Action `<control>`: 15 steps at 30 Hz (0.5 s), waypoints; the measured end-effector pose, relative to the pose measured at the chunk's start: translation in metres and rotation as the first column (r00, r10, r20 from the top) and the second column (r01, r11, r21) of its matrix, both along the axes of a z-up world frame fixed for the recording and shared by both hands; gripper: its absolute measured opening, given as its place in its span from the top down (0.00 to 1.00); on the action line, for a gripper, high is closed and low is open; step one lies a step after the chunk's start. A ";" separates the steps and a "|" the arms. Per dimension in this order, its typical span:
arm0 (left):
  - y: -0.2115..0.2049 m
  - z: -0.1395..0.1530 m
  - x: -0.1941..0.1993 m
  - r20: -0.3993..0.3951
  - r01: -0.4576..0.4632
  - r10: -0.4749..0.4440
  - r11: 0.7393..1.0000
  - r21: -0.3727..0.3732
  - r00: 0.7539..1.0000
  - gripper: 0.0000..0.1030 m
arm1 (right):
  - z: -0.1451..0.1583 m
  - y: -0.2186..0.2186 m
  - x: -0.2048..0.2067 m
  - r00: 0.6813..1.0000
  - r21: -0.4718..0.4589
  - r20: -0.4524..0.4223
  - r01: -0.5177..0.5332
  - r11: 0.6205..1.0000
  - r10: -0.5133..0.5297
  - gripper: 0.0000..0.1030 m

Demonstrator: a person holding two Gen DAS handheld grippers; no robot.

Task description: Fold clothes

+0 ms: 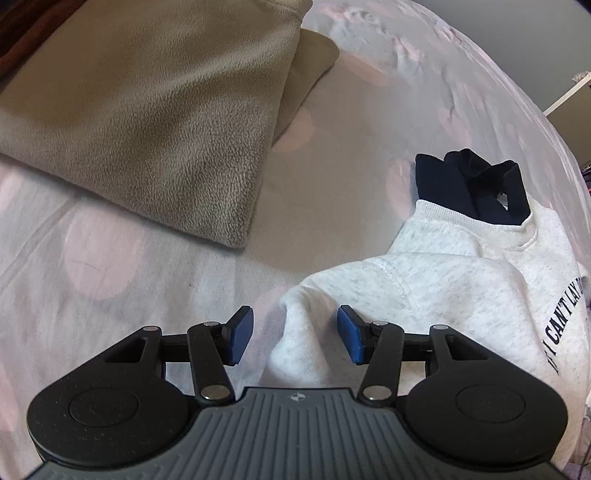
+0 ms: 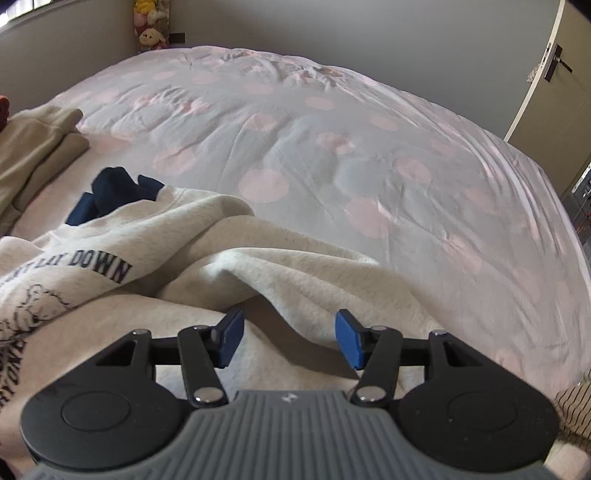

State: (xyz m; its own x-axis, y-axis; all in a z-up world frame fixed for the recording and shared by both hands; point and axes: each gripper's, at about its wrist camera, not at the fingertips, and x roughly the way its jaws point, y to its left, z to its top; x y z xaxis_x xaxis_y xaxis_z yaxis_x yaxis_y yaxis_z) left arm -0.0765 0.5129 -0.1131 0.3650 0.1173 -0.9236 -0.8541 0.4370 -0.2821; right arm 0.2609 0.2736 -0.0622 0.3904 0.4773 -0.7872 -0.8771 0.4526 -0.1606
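Note:
A light grey sweatshirt (image 1: 454, 280) with dark printed lettering and a navy collar (image 1: 469, 184) lies on the bed. My left gripper (image 1: 295, 334) stands open just above its left shoulder and sleeve; a fold of sleeve sits between the blue pads, which do not press on it. In the right wrist view the same sweatshirt (image 2: 258, 266) lies rumpled, its print at the left. My right gripper (image 2: 290, 338) is open over a creased fold of the right side, with nothing pinched between the pads.
A beige fleece blanket (image 1: 155, 122) lies folded at the upper left. The bed cover (image 2: 332, 147) is white with pink dots. A door (image 2: 554, 85) stands at the far right, plush toys (image 2: 151, 26) in the far corner, striped cloth (image 2: 572, 410) at the lower right.

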 end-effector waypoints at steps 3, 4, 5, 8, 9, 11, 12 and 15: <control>0.000 -0.004 -0.001 0.007 -0.009 0.009 0.999 -0.037 1.000 0.53 | -0.016 0.016 0.010 0.999 -0.024 0.044 0.009 1.000 -0.008 0.39; 0.000 -0.005 -0.002 0.012 -0.011 0.012 0.999 -0.044 1.000 0.54 | -0.018 0.018 0.013 0.999 -0.020 0.032 0.014 1.000 -0.013 0.44; 0.000 -0.006 -0.003 0.025 -0.012 0.014 0.999 -0.048 1.000 0.56 | -0.019 0.019 0.017 1.000 -0.013 0.011 0.024 1.000 -0.023 0.67; -0.002 -0.004 -0.004 0.071 -0.001 0.004 0.999 -0.051 0.997 0.81 | -0.014 0.015 0.020 0.998 0.020 -0.004 0.060 0.998 -0.060 0.90; -0.004 -0.001 -0.003 0.072 0.012 -0.010 0.999 -0.031 0.997 0.92 | -0.007 0.009 0.016 0.997 0.037 0.025 0.066 0.997 -0.067 0.91; -0.008 0.005 0.000 0.070 0.037 -0.038 0.999 0.014 0.997 0.96 | 0.009 -0.005 0.009 0.993 0.074 0.079 0.076 0.994 -0.082 0.91; -0.011 0.010 0.001 0.066 0.046 -0.049 0.998 0.048 0.997 0.97 | 0.019 -0.015 0.005 0.990 0.094 0.101 0.084 0.992 -0.093 0.91; -0.013 0.034 -0.002 0.090 0.037 -0.051 0.989 0.142 0.995 0.99 | 0.049 -0.051 -0.004 0.976 0.157 0.160 0.126 0.980 -0.151 0.92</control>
